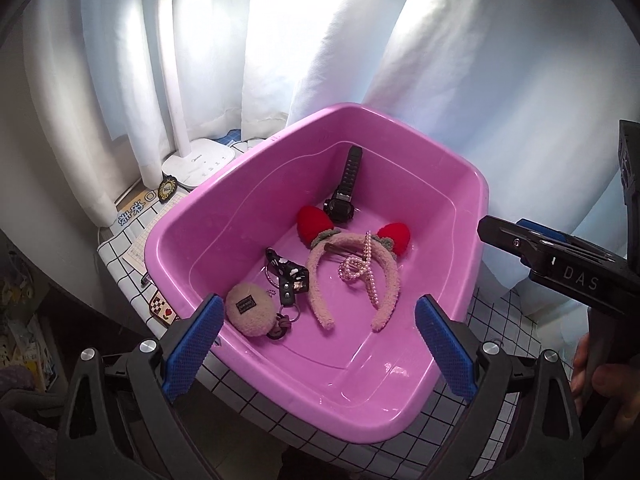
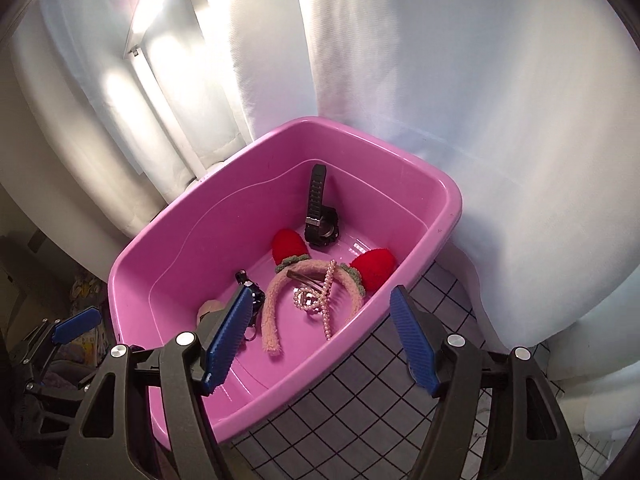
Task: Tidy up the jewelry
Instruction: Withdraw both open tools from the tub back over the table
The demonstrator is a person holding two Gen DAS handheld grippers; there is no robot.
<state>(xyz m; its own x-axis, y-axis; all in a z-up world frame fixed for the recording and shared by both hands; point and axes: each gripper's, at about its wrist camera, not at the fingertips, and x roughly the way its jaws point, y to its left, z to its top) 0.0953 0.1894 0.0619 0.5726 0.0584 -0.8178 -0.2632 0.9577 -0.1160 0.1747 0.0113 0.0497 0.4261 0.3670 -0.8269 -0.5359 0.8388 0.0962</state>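
Note:
A pink plastic basin (image 1: 240,216) stands on a grid-patterned tablecloth. Inside it lie a black watch (image 1: 340,204), a fuzzy pink headband with red ears (image 1: 320,300), a pearl necklace (image 1: 366,268) draped over a brown hair clip (image 1: 340,249), a black keychain strap (image 1: 290,276) and a fluffy beige pouch (image 1: 250,308). My left gripper (image 1: 320,346) hovers open above the basin's near rim, nothing between its blue pads. My right gripper (image 2: 324,336) is open too, above the same basin (image 2: 200,240) and over the necklace (image 2: 320,300). Its left pad hides most of the pouch.
White curtains (image 1: 440,80) hang close behind the basin. A white lamp base (image 1: 200,160) and a small badge (image 1: 167,190) sit left of it on the cloth (image 1: 500,312). Stickers lie at the table's left edge. A hand (image 1: 608,384) holds the right gripper's handle.

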